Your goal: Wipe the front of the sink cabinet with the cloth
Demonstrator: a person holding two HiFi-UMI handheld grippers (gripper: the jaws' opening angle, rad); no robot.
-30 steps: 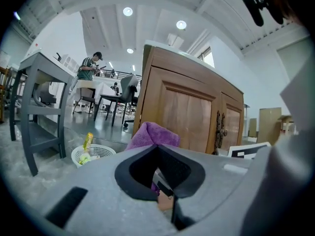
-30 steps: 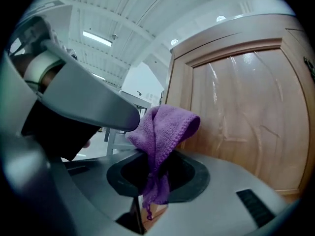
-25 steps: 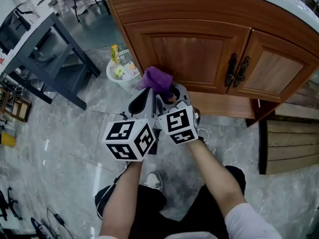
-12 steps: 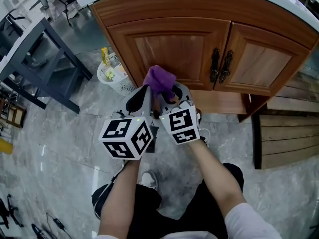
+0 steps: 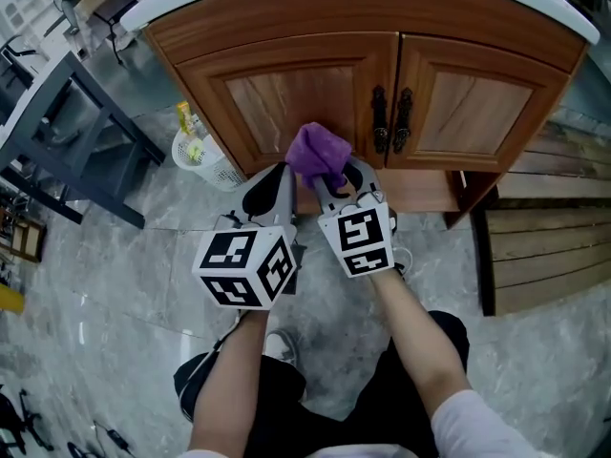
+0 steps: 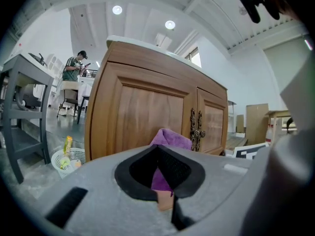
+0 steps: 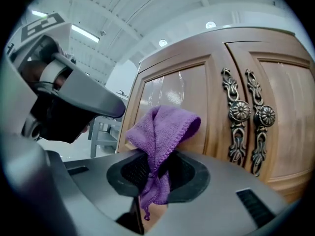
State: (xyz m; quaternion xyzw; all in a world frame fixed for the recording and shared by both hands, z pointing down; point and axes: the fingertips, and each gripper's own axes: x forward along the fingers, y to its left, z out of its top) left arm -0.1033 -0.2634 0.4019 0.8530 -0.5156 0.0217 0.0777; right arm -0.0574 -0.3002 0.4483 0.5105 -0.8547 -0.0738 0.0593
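Grey marble floor runs up to the sink cabinet, w/ the white counter rim overhanging its top edge. Your right tool is clamped tight on the purple cloth. The bunched top sticks up past the jaws and a short tail hangs below them. Your left tool has its jaws drawn together to a thin slit w/ nothing held. Its tip sits just beside the cloth's left edge, and the two marker cubes are nearly touching.

The cloth is low on the left door, near that door's bottom rail; whether it presses the wood I can't tell. The paired dark handles at the door seam are near it on the right.

On the floor left of the cabinet corner stands a white basket, w/ a dark frame further left. Wood planks lie by the cabinet's right end. Btwn you and the cabinet base there's only a narrow strip of floor.
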